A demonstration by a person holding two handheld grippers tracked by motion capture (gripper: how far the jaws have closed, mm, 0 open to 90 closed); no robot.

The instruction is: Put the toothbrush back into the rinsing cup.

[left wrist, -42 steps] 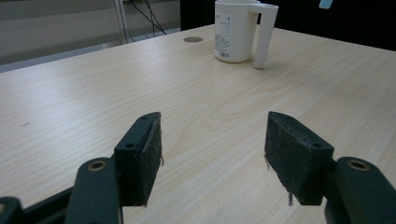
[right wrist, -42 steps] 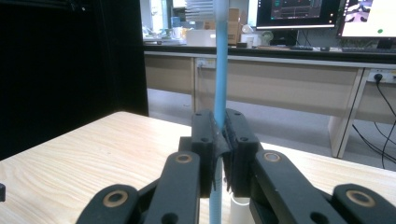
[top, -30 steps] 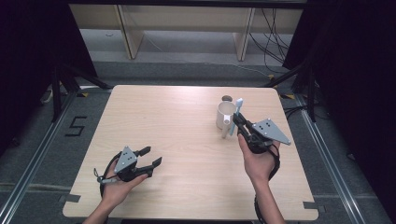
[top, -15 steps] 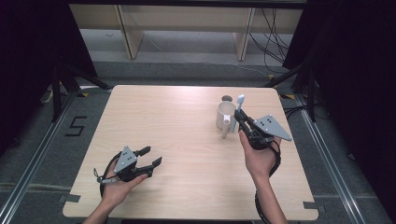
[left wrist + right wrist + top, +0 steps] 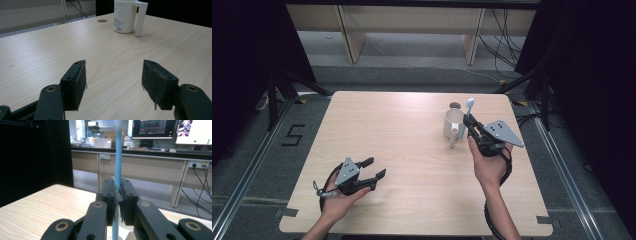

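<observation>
A white mug point(image 5: 453, 124) stands on the table at the right rear, its handle turned toward the front; the left gripper view has the mug point(image 5: 125, 16) far ahead. Just right of it, my right gripper point(image 5: 470, 123) is shut on a thin light-blue utensil point(image 5: 470, 106) held upright. In the right gripper view the blue utensil point(image 5: 118, 150) runs straight up between the closed jaws of my right gripper point(image 5: 118, 195), and its lower end is hidden. My left gripper point(image 5: 376, 167) rests open on the table at the front left, with nothing between its pads point(image 5: 76, 85).
A small round dark disc point(image 5: 455, 105) is set in the tabletop just behind the mug. The light wooden table point(image 5: 402, 140) is bare across its middle and left. Shelving and cables lie beyond the far edge, with dark curtains on both sides.
My right gripper has edged slightly up and away with the blue utensil in it. The left gripper has not moved.
</observation>
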